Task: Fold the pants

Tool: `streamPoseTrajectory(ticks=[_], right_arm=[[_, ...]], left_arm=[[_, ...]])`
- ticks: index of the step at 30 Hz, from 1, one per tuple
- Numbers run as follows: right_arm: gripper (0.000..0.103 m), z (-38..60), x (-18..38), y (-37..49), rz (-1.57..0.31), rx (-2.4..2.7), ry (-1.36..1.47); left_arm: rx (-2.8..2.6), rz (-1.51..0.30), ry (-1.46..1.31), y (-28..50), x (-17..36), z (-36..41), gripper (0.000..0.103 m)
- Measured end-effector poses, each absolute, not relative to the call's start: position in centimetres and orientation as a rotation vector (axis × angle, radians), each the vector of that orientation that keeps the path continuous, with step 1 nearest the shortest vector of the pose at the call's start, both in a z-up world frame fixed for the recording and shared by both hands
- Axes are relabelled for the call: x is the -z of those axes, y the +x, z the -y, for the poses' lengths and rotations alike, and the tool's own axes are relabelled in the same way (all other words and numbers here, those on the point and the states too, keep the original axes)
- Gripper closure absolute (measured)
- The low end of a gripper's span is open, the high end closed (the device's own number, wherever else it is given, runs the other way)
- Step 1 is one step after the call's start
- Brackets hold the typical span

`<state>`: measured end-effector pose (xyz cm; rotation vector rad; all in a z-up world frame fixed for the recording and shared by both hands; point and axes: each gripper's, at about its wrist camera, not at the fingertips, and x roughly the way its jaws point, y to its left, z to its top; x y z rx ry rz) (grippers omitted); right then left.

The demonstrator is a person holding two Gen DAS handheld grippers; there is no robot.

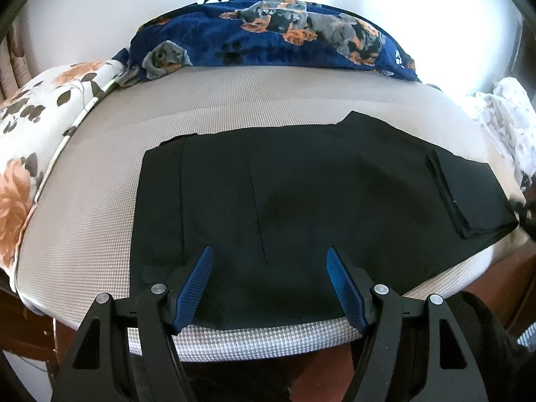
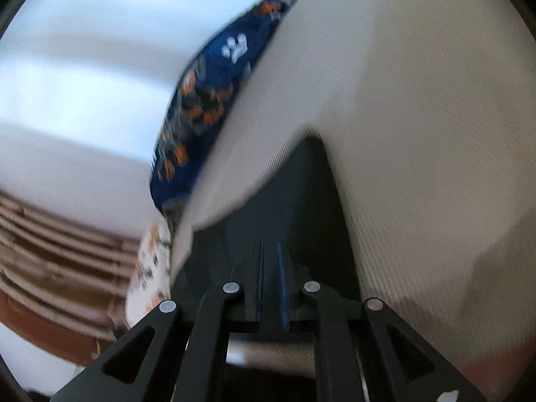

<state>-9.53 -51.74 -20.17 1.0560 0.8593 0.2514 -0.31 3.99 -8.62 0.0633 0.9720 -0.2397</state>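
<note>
black pants (image 1: 301, 201) flat mid-frame on grey mattress (image 1: 100, 217), left gripper (image 1: 269, 284) released above hem, right gripper (image 2: 271, 288) clenched, probably pinching pants (image 2: 291, 201), blurred, no legible labels

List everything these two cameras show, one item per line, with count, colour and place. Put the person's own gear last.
Black pants: one, black, spread flat on the mattress, one end folded over at the right.
Grey woven mattress: one, pale grey, under the pants.
Navy dog-print blanket: one, blue with grey and orange dogs, along the far edge.
White floral pillow: one, white with orange flowers, at the left.
White speckled cloth: one, bunched at the right.
Left gripper: one, black with blue pads, jaws open above the pants' near edge.
Right gripper: one, black, jaws nearly together over dark fabric; grip unclear through blur.
</note>
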Motion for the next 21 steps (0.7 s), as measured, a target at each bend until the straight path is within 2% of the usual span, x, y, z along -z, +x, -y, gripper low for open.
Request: streamPoseTrajectory(ticks=[2,5,6,10,11,13,14,15,17,18,20,21], right_arm=[[0.103,51.2,21.7,-10.7,-0.919,-0.207,1.024],[0.103,51.5,22.0,-10.8,-0.906,-0.195,1.081],[0.091,51.3,21.2,-10.6,-0.905,-0.190,1.048],[0.090,48.6,16.2,-9.0,-0.841,-0.276,0.953],[0.087,47.4,14.9,-8.6,-0.823,-0.323,0.945],[0.074,45.0,12.9,-7.8,-0.810,-0.396,0.918],[0.065,43.9,12.1,-7.9,-0.807,-0.428,0.899],[0.061,42.1,11.4,-7.3,-0.804,-0.461,0.882],[0.061,38.8,10.8,-6.5,-0.811,-0.544,0.881],[0.061,37.6,10.8,-6.4,-0.821,-0.573,0.882],[0.060,35.1,11.4,-6.3,-0.852,-0.621,0.872],[0.060,33.9,12.0,-6.2,-0.878,-0.637,0.859]], left_arm=[[0.235,-0.972,0.068,-0.2,8.3,-4.2,0.032],[0.233,-0.991,0.037,0.4,7.3,-5.7,0.032],[0.232,-1.007,0.014,0.7,6.8,-6.7,0.032],[0.247,-1.052,-0.134,1.7,5.7,-12.1,0.032],[0.251,-1.061,-0.169,1.7,5.7,-13.3,0.032],[0.270,-1.075,-0.251,1.8,5.9,-16.0,0.033],[0.283,-1.084,-0.283,1.8,6.1,-16.9,0.034],[0.292,-1.094,-0.312,1.8,6.4,-17.6,0.037],[0.295,-1.129,-0.353,2.0,7.6,-18.8,0.049],[0.292,-1.144,-0.365,2.2,8.2,-19.1,0.052],[0.323,-1.169,-0.405,2.4,9.4,-19.4,0.068],[0.347,-1.189,-0.419,2.7,10.1,-19.3,0.072]])
